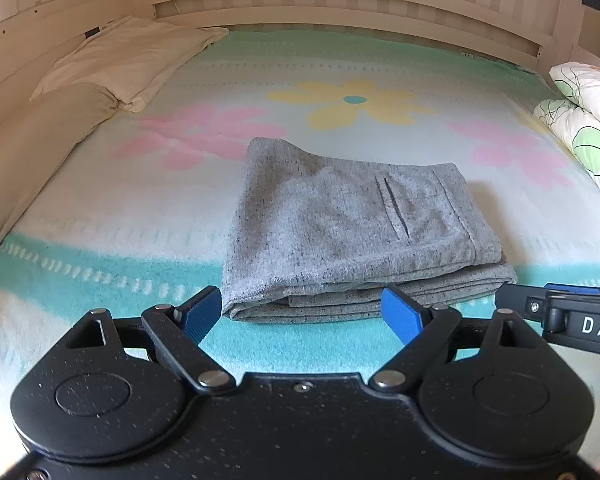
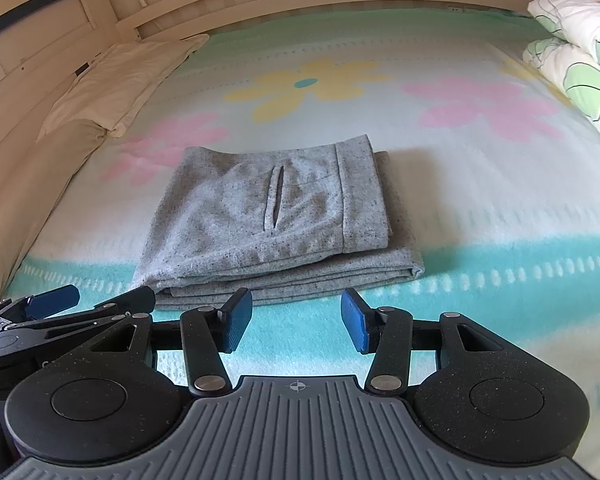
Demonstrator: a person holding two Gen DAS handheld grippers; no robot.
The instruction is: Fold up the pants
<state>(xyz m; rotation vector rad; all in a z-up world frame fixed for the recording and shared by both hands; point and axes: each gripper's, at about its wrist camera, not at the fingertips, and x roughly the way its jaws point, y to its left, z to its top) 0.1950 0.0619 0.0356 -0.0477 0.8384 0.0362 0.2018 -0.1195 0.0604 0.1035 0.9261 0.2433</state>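
Beyond both open tongs point(image 2: 296, 322), folded pants point(image 2: 276, 216)

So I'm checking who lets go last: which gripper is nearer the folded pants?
Left, though only slightly. The left gripper brackets the near edge of the pants, open. The right gripper hangs open just short of that edge.

Speckled grey folded pants point(image 1: 348, 224) lie mid-frame on a white-and-turquoise blanket point(image 1: 100, 216) with pink and yellow flowers. Cream pillows point(image 1: 128, 56) upper left; green-leaf-printed white quilt point(image 1: 588, 120) at right. Blue-padded black tools point(image 1: 302, 316).
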